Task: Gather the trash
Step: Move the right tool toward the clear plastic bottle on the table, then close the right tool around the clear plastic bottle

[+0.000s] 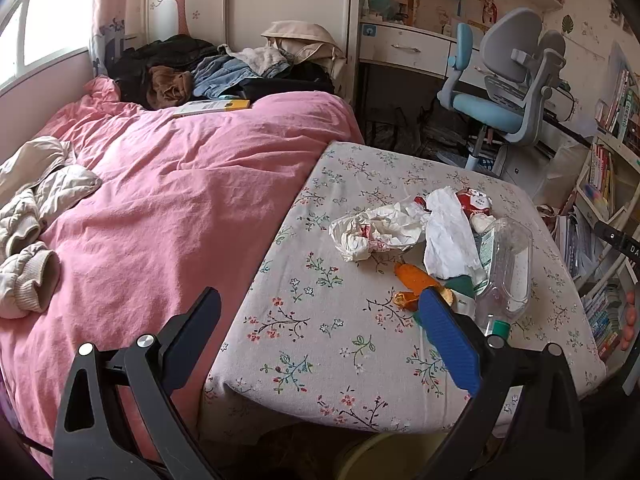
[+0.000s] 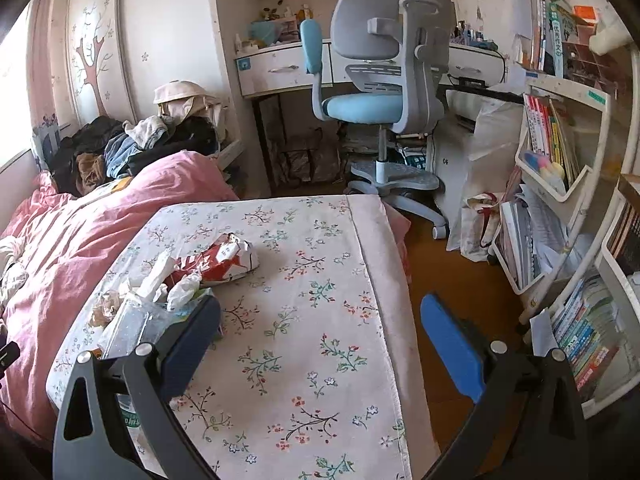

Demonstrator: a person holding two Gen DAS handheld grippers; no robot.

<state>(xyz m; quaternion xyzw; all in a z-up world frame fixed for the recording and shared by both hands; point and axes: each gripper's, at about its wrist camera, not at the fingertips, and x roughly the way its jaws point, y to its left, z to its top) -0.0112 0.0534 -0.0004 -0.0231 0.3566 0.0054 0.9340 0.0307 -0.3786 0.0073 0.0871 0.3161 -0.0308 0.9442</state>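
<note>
The trash lies in a loose heap on the floral-covered table (image 1: 320, 340), toward its right edge and well short of the far corners. In the heap are crumpled white paper (image 1: 376, 230), a red-and-white wrapper (image 2: 224, 258), pieces of orange peel (image 1: 416, 280), and a clear plastic bottle (image 1: 506, 268) lying on its side with its green cap toward the near edge.

The left gripper (image 1: 320, 320) hangs over the near edge with its jaws spread wide and nothing between them; its right finger sits just beside the peel and bottle. The right gripper (image 2: 320, 324) is likewise wide apart and empty, its left finger close against the bottle end of the heap.

The paper and wrapper look light and soft, so pinching a raised fold should hold. The bottle seems empty, thin-walled and slick; it would likely roll or dent, so its neck is the safer place. The peel is small and limp, possibly damp, and best nipped at a curled edge.
</note>
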